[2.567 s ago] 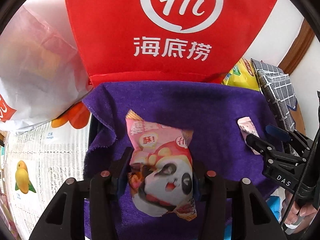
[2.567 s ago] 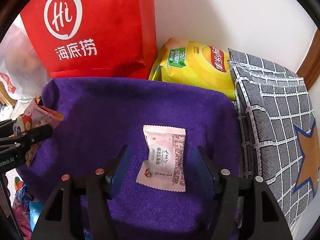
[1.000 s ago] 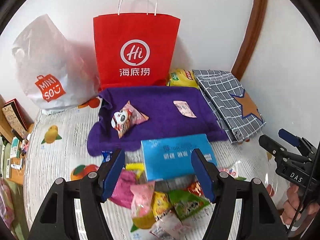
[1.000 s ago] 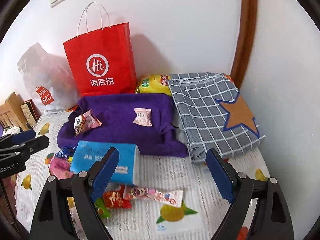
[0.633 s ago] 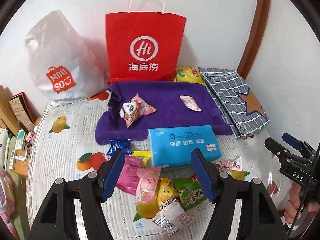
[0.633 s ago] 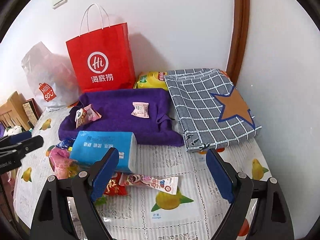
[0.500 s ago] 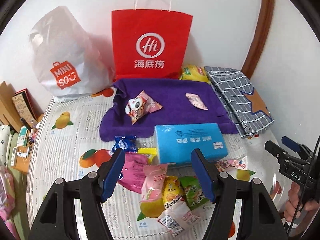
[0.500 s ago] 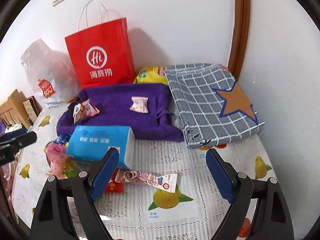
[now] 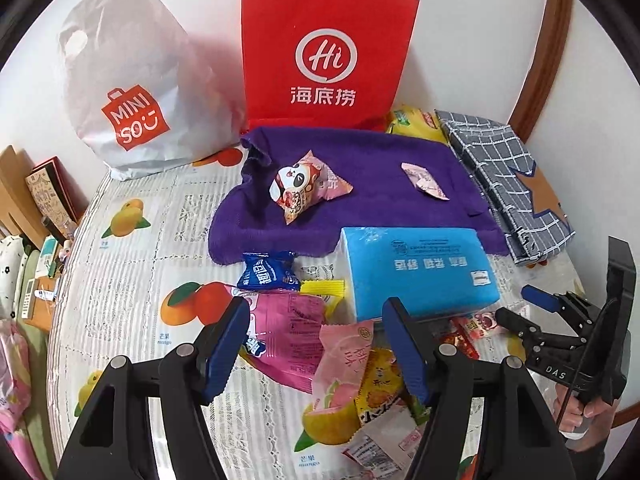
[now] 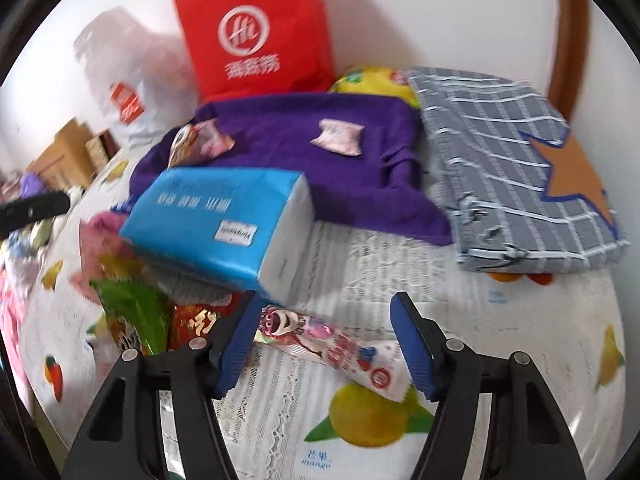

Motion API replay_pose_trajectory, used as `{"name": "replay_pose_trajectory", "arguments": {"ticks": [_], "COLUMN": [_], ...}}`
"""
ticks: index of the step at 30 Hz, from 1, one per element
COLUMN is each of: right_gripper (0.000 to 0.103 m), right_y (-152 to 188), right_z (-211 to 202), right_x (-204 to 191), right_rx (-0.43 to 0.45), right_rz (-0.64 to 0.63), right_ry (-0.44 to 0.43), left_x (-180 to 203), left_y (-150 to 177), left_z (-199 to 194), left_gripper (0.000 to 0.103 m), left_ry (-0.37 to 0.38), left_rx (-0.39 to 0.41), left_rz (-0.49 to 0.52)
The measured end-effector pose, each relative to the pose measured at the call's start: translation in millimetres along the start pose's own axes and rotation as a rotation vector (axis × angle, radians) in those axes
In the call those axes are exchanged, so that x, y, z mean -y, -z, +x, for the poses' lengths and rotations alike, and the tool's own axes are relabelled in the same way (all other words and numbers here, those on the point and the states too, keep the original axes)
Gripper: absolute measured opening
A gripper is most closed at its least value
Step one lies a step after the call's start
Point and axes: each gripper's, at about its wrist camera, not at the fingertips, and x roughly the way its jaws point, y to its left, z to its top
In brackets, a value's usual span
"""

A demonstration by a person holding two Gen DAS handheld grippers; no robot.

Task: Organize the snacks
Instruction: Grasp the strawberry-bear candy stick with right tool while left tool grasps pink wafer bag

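The person is bringing both grippers over the snack pile in front of the blue tissue pack. 2 snacks are already lying apart on the purple towel: the panda packet and the small pink sachet.

The right gripper is hanging just above the long pink-and-white stick packet on the fruit-print tablecloth. Its jaws have just been closing and are standing partly apart, astride the packet with no pad pressing on it; nothing is held. The view is blurring.

The left gripper is standing half-open and empty above the pink peach packet and the magenta bag.

Judgement: the pick-up is pending. The right gripper should be settling until the pads flank the stick packet's mid-length, clear of the tissue pack's edge, before closing. The thin wrapper is likely sliding or buckling under an end grip.
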Motion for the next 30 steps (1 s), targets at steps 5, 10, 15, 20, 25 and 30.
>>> {"name": "replay_pose_trajectory", "arguments": {"ticks": [5, 10, 15, 20, 25, 30], "right_gripper": [0.067, 0.067, 0.067, 0.033, 0.017, 0.018], "right_y": [1, 13, 27, 37, 52, 62], "right_z": [22, 25, 19, 16, 2, -18], "right_x": [1, 4, -6, -20, -24, -3], "right_rx": [-0.055, -0.098, -0.114, -0.095, -0.062, -0.005], "right_rz": [-0.017, -0.001, -0.062, -0.122, -0.097, 0.046], "right_ry": [-0.064, -0.174, -0.130, -0.012, 0.032, 0.180], "left_x": [0, -2, -9, -19, -36, -50], "left_y": [1, 3, 9, 19, 29, 43], "left_z": [5, 8, 6, 1, -8, -6], "left_gripper": [0.067, 0.067, 0.067, 0.067, 0.067, 0.067], "left_ry": [0.018, 0.026, 0.037, 0.051, -0.002, 0.005], "left_rx": [-0.009, -0.019, -0.021, -0.011, 0.007, -0.010], "left_rz": [0.004, 0.003, -0.015, -0.040, -0.054, -0.090]}}
